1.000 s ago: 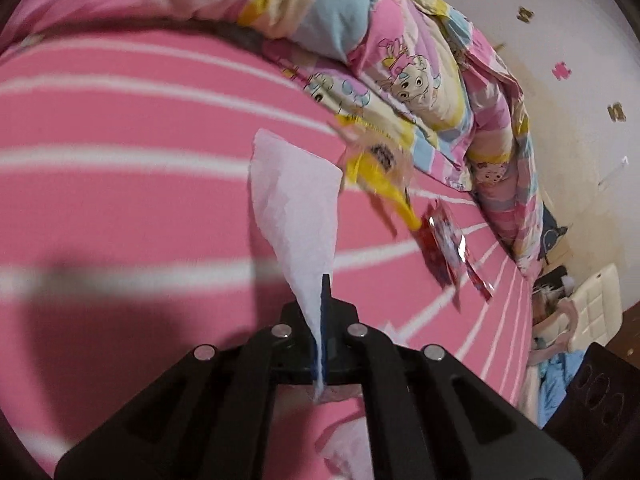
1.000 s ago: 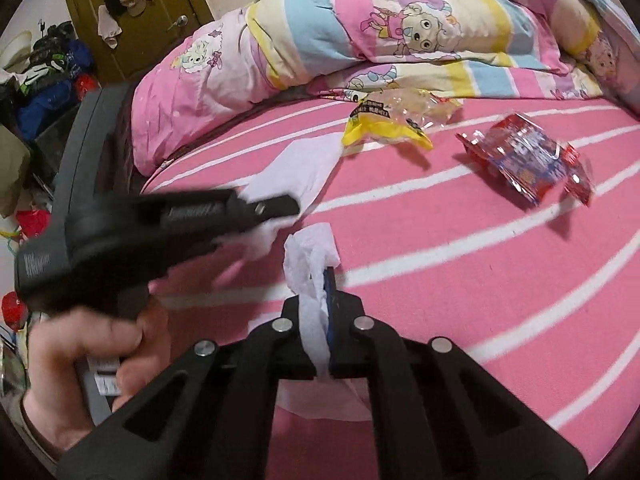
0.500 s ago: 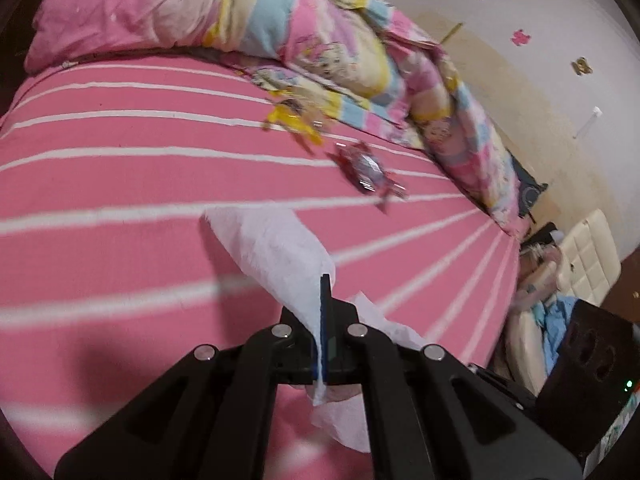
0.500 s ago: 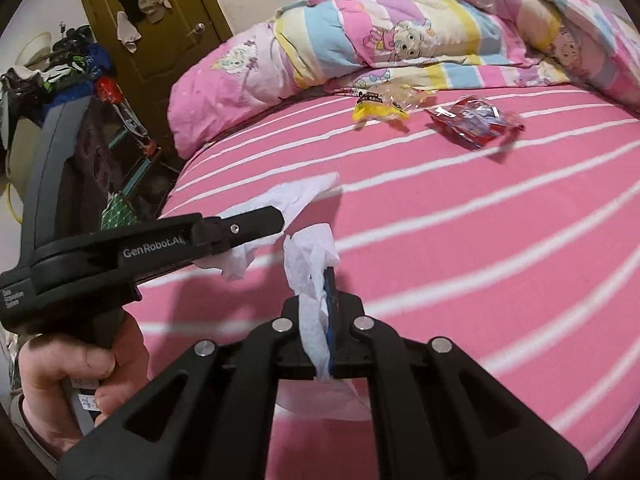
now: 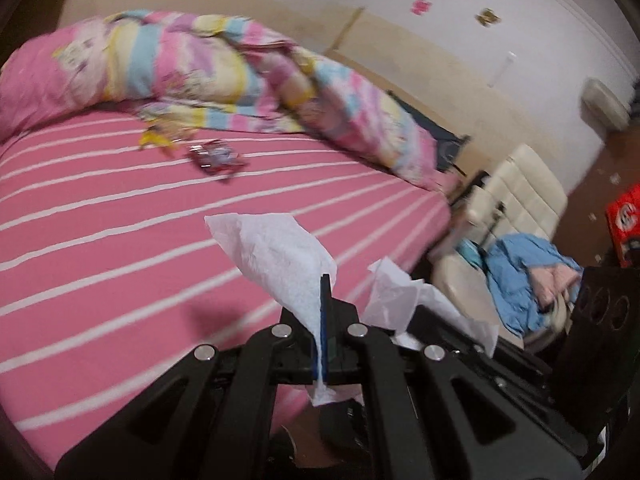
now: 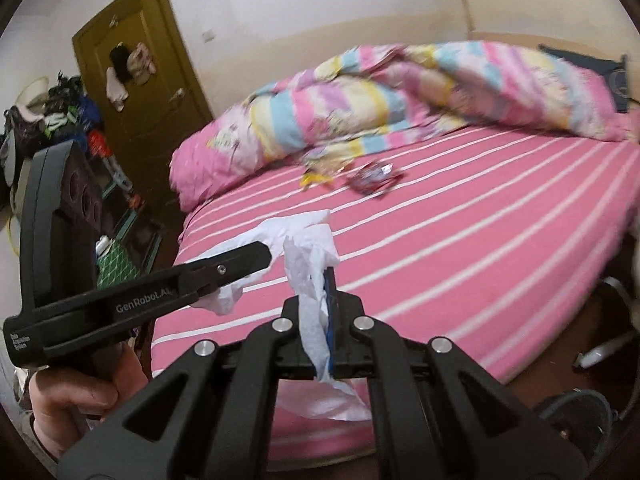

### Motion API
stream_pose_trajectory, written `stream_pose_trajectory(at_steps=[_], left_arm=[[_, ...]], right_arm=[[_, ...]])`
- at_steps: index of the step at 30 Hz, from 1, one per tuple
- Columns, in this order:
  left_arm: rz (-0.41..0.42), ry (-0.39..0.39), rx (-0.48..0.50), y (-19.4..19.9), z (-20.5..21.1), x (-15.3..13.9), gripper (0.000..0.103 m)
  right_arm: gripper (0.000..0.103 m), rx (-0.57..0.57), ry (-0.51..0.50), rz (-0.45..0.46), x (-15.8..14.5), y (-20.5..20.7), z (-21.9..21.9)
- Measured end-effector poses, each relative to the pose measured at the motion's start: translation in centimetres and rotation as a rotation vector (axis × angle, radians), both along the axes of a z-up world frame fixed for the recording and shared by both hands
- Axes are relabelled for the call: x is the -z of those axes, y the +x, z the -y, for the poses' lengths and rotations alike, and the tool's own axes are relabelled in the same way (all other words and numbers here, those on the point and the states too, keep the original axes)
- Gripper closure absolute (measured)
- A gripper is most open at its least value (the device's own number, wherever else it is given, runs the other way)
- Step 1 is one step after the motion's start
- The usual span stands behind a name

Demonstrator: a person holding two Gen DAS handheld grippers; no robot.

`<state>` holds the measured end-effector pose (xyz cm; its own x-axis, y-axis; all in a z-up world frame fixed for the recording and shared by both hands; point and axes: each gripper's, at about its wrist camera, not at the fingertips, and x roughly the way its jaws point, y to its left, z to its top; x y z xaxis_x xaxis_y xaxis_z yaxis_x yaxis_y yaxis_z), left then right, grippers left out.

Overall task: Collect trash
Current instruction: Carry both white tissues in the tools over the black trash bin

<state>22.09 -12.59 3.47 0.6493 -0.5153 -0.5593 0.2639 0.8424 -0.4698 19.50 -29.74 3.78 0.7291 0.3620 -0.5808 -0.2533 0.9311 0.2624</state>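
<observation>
Right wrist view: my right gripper [image 6: 326, 304] pinches one tissue [image 6: 310, 272], my left gripper [image 5: 324, 300] the other tissue [image 5: 280, 256] (both clear of the bed [image 5: 120, 220]). I'd keep both clamped until over a bin.

A pink-striped bed [image 6: 480, 216] filled the room, a rumpled quilt [image 6: 400, 92] at its far side, a brown door [image 6: 148, 80] left of it, a cream chair [image 5: 516, 200] beside its right edge.

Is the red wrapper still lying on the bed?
Yes, the red wrapper lies on the striped bed beside the yellow wrapper, untouched by either gripper.
</observation>
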Motion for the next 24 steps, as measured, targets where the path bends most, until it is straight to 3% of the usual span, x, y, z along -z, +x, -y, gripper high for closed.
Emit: stream_pose_trajectory(at_steps=[5,12,17,24], left_arm=[[0.013,-0.008,0.084,-3.0,5.2,-1.4,0.103],[-0.01,-0.006,0.236,-5.5,13.0,-0.7,0.103],[-0.063,-0.006,0.36,-6.6,18.5,2.0,0.103],[-0.205,0.059,0.507,-7.6,26.1,9.2,0.103]], right_arm=[[0.1,0.092,-0.005,0.013,-1.8,-4.4,5.4],[0.1,0.231,-0.018,-0.008,-1.5,-9.5,13.5],[0.1,0.317,-0.027,-0.047,0.5,-11.7,18.4],[0.1,0.428,-0.013,-0.133,4.9,-13.3,24.4]])
